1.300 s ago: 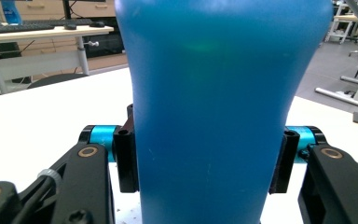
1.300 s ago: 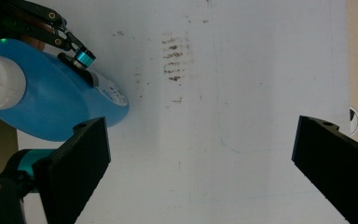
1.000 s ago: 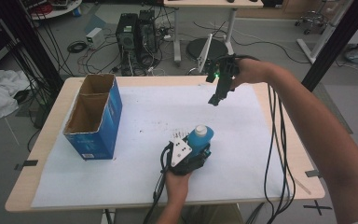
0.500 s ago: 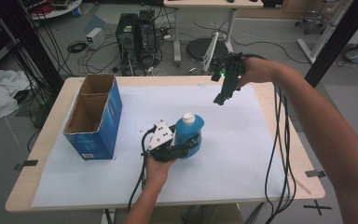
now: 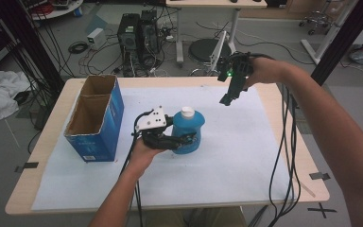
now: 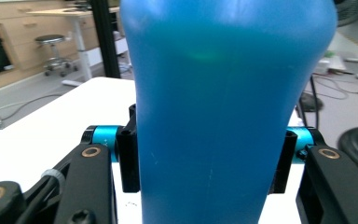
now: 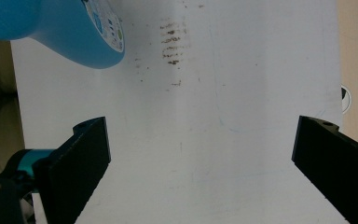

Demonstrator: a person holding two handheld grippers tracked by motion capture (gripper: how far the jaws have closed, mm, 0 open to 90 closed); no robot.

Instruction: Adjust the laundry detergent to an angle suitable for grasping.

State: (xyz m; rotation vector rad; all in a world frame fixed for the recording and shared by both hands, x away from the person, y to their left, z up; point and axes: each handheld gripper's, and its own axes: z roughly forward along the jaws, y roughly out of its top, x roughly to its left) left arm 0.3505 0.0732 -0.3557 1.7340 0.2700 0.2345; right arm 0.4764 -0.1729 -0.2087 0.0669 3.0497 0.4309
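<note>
Item 1, nearest: left gripper (image 5: pixel 182 140), fingers pinching the lower body of the blue bottle (image 5: pixel 187 130) from both sides; in the left gripper view the pads press each flank of the bottle (image 6: pixel 223 112). Against the frames a second back, the bottle has travelled leftward across the white surface (image 5: pixel 246 156) and now appears lifted clear of it, upright, white cap on top. Item 2, beside it: open blue cardboard box (image 5: pixel 94 118), 2 compartments, likely the destination, so the carry looks about halfway done. Item 3, farthest: right gripper (image 5: pixel 229 97), raised over the far edge, fingers spread wide and holding nothing, seemingly idle.
</note>
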